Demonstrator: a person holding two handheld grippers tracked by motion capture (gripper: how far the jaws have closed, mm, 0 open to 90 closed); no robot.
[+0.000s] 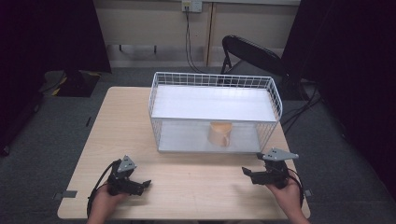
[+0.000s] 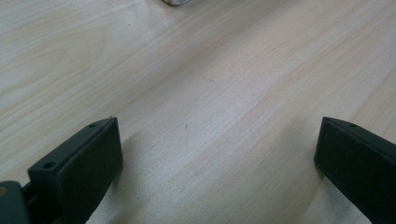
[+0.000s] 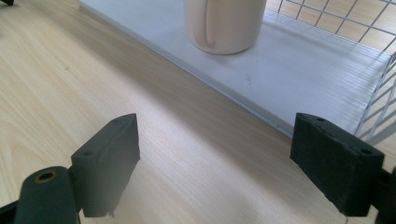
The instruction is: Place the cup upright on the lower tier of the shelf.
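Right tool (image 3: 215, 154) agape, mug (image 3: 223, 23) beyond

Lab or recording studio, not a home. Bare light-wood table (image 1: 187, 182) on grey carpet floor (image 1: 56, 135), staged with a single white wire rack (image 1: 215, 109) straight ahead of both grippers. Black curtains (image 1: 46, 32) hang far left beyond the left gripper (image 1: 140, 184) and far right past the right gripper (image 1: 252, 173), screening the space. Beige wall panels behind the rack, a wall socket (image 1: 192, 5) with a black cable (image 1: 188, 42) dropping down. Folding black chair (image 1: 252, 53) pushed aside behind the rack, to the right. Tape marks on the floor left of the table.
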